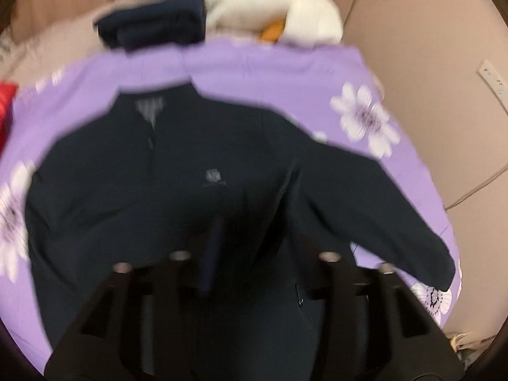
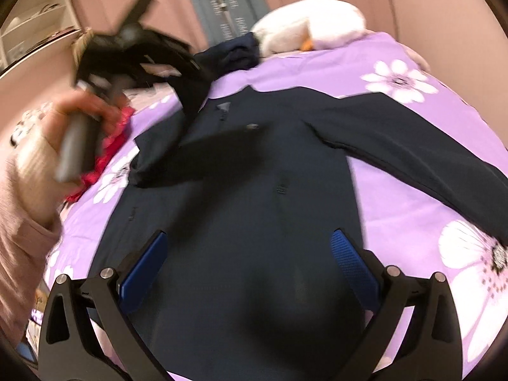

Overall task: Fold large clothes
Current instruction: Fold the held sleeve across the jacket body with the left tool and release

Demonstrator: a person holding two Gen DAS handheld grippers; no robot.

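In right view, hand (image 2: 79, 117) visible; left view shows only jacket (image 1: 177, 171).

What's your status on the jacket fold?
Right hand-held gripper open above navy jacket; left hand-held gripper raised, blurred, grip unclear. One sleeve folded across, other sleeve spread. Red garment beside it.

You had purple flowered bedsheet (image 2: 397, 197) covering bed; white plush duck (image 2: 311, 25) with orange beak lay at far end. Red fabric (image 2: 108, 146) sat at bed's left edge. Grey curtains (image 2: 222, 0) hung beyond.
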